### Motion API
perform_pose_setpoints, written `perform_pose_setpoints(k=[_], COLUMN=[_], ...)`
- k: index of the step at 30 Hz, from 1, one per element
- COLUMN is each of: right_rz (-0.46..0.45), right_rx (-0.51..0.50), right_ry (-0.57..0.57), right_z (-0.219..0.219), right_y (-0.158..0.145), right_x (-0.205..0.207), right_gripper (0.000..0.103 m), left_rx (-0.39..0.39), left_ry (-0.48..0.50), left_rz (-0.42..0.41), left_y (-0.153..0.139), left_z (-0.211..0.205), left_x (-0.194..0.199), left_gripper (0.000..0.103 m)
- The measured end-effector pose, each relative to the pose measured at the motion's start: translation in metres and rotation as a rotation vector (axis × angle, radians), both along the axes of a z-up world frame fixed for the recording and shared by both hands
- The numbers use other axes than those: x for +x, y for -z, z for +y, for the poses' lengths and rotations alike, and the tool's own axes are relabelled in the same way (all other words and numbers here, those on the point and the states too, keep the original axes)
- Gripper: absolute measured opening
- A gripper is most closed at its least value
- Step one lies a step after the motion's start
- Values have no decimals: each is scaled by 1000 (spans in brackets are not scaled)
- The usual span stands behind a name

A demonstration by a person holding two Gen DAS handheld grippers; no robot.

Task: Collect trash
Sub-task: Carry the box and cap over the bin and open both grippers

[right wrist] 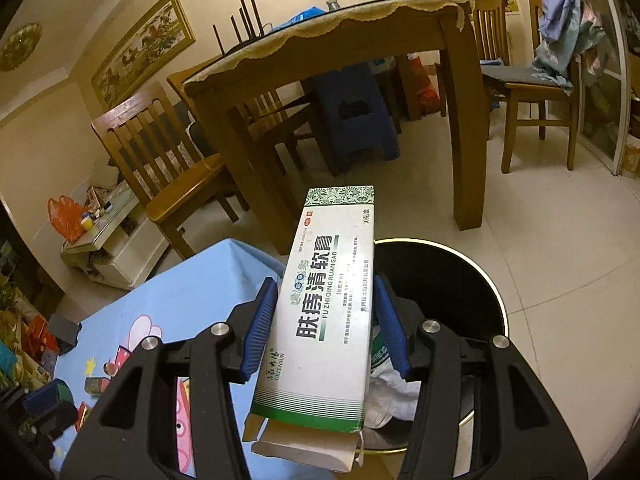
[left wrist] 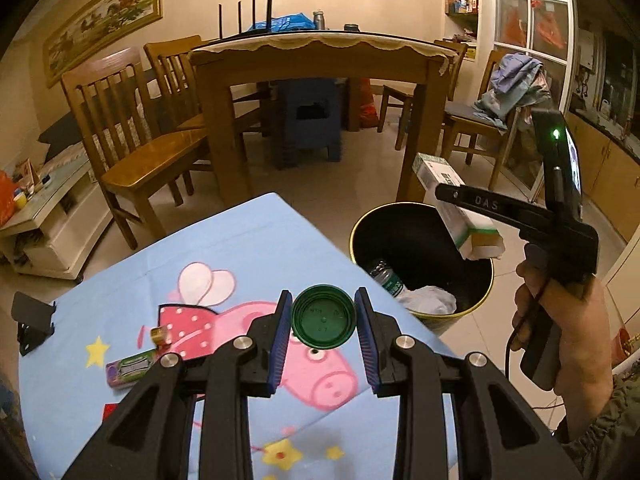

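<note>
Ointment carton (right wrist: 326, 300): clamped in right gripper (right wrist: 326, 322) jaws, held over black bin (left wrist: 420, 240); to be released once centred. Green cap (left wrist: 323, 317): gripped between left gripper (left wrist: 323, 334) jaws above tabletop (left wrist: 224, 248).

Warm indoor light fills the room, pale floor tiles (left wrist: 352, 176) gleaming. A wooden dining table (left wrist: 320, 64) stands centre, a blue plastic stool (left wrist: 308, 124) beneath it, wooden chairs (left wrist: 132, 136) on either side. Framed paintings (left wrist: 104, 16) hang on cream walls; a glass-paned partition (left wrist: 532, 8) rises at right.
</note>
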State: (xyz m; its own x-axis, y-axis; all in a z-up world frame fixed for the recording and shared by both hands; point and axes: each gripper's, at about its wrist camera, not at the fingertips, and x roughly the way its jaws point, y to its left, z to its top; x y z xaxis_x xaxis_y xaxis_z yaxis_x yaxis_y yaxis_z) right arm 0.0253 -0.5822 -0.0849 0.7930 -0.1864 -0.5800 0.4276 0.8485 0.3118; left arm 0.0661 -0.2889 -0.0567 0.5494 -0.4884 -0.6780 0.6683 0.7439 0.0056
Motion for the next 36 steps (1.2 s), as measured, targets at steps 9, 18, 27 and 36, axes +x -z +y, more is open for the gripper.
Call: perform_pose_setpoints(k=[9, 18, 27, 36], right_rz=[28, 138, -60, -234], right_rx=[-21, -9, 0, 139], right_ry=[-2, 39, 204, 336], right_z=[-1, -12, -40, -86], right_y=[1, 28, -20, -28], right_x=[7, 34, -28, -86], right_gripper=[49, 86, 97, 97], left_rx=[18, 17, 36, 94], left_ry=[5, 16, 53, 99], left_rz=[-46, -49, -36, -16], left_y=[2, 1, 10, 27], left_z=[-11, -15, -50, -150], left_x=[-9, -2, 5, 23], left_gripper=[30, 30, 30, 35])
